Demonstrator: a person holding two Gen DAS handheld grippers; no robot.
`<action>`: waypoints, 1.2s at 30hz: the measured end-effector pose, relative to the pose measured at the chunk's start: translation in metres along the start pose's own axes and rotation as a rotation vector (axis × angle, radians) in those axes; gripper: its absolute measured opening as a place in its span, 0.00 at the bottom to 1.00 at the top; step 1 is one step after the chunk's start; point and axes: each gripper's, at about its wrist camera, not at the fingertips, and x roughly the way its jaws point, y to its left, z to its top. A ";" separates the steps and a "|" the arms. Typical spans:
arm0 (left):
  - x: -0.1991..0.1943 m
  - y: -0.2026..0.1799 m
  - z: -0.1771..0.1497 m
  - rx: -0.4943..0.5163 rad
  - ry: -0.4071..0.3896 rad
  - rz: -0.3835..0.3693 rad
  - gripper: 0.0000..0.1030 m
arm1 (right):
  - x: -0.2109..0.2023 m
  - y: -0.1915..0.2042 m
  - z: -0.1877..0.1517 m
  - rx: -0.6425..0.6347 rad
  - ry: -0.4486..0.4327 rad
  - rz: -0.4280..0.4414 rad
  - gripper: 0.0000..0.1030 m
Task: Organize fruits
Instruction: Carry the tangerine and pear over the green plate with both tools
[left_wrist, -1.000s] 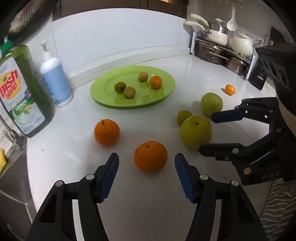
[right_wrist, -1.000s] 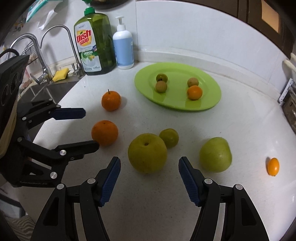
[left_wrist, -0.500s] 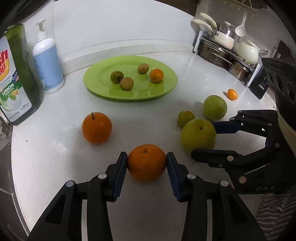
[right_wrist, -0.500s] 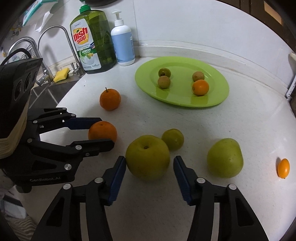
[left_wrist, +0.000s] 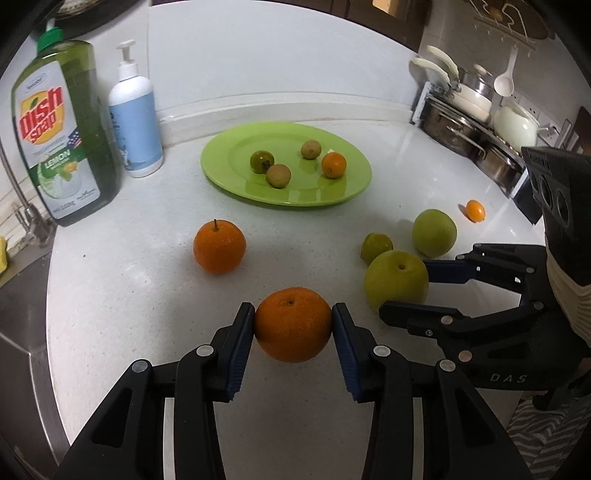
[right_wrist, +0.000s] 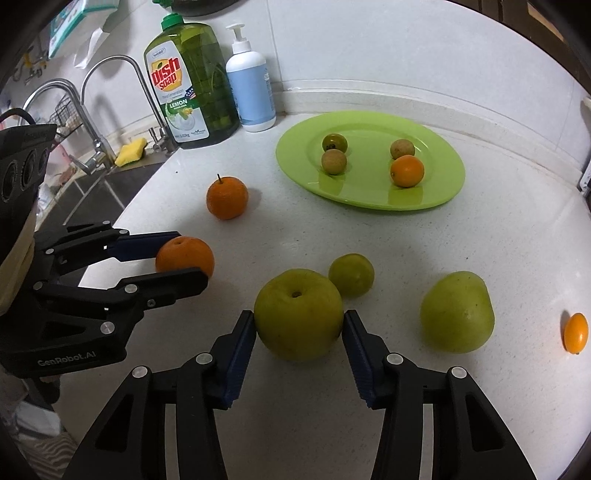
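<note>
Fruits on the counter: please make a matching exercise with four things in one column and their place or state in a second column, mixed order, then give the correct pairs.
Things:
1. orange without stem
2. big green apple
3. orange with stem
4. small orange fruit

Places:
A. lies on the green plate
B. between the left gripper pads
C. free on the counter, no gripper at it
D. between the right gripper pads

Pairs: 1-B, 2-D, 3-C, 4-A

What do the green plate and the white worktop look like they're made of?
Green plate: probably glazed ceramic or melamine; it is glossy enough to mirror the small fruits on it. White worktop: looks like polished speckled stone or quartz composite, with fine dark flecks and soft reflections. Neither is certain from looks.
</note>
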 end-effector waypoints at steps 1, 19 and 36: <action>-0.001 -0.001 0.000 -0.003 -0.003 0.003 0.41 | -0.001 0.001 0.000 -0.002 -0.003 0.001 0.48; -0.033 -0.019 0.005 -0.079 -0.088 0.050 0.41 | -0.031 -0.006 0.002 -0.014 -0.071 0.028 0.48; -0.054 -0.047 0.047 -0.070 -0.190 0.049 0.41 | -0.083 -0.036 0.029 -0.010 -0.220 0.010 0.48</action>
